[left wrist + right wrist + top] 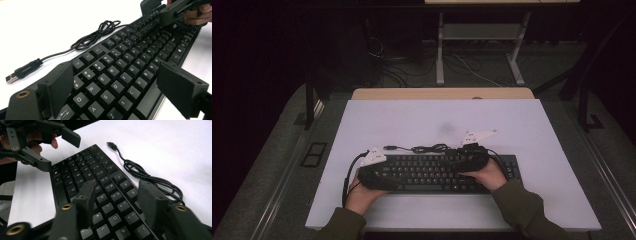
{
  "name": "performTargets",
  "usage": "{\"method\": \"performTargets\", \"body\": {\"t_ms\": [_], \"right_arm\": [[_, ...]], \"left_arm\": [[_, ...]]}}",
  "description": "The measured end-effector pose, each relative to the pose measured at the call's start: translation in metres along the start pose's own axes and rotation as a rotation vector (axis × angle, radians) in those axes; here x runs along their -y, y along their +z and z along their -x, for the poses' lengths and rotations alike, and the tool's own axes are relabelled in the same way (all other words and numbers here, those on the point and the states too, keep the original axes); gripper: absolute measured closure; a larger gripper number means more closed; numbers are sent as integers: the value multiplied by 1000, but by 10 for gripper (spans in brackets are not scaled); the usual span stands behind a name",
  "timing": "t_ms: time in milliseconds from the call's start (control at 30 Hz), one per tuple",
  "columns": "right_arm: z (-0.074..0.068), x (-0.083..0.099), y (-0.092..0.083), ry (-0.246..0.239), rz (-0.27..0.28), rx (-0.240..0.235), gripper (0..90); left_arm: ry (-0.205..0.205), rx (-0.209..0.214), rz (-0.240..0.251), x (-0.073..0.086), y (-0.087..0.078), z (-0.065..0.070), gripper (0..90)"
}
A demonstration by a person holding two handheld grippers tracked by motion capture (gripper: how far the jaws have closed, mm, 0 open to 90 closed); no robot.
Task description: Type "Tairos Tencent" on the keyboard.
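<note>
A white board (512, 120) covers most of the table and lies bare on its far half, with a faint grey smudge (446, 128) near the middle. A strip of wooden tabletop (442, 93) shows at the far edge. Behind it, on the dark floor, stand the light metal legs of another desk (440, 50), with loose cables (412, 65) between them.

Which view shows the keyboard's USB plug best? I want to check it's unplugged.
The left gripper view: the USB plug lies loose, metal end bare. The right gripper view shows it small; the high view, a speck.
</note>
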State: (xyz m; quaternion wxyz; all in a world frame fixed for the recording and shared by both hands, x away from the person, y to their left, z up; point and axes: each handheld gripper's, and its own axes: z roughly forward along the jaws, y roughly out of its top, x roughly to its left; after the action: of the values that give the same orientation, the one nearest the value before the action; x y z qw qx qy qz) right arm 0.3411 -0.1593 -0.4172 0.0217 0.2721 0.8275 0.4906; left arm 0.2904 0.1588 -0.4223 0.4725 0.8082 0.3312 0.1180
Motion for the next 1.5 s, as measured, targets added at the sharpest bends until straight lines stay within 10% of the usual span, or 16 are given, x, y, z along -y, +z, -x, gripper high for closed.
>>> {"method": "performTargets", "body": {"t_ms": [533,1500], "right_arm": [[-6,-4,19,-34,-62,-29,889],[-8,1,36,-54,-167,-14,894]], "left_arm": [[0,-2,-9,0,6,3,0],[5,8,-5,2,7,3,0]]}}
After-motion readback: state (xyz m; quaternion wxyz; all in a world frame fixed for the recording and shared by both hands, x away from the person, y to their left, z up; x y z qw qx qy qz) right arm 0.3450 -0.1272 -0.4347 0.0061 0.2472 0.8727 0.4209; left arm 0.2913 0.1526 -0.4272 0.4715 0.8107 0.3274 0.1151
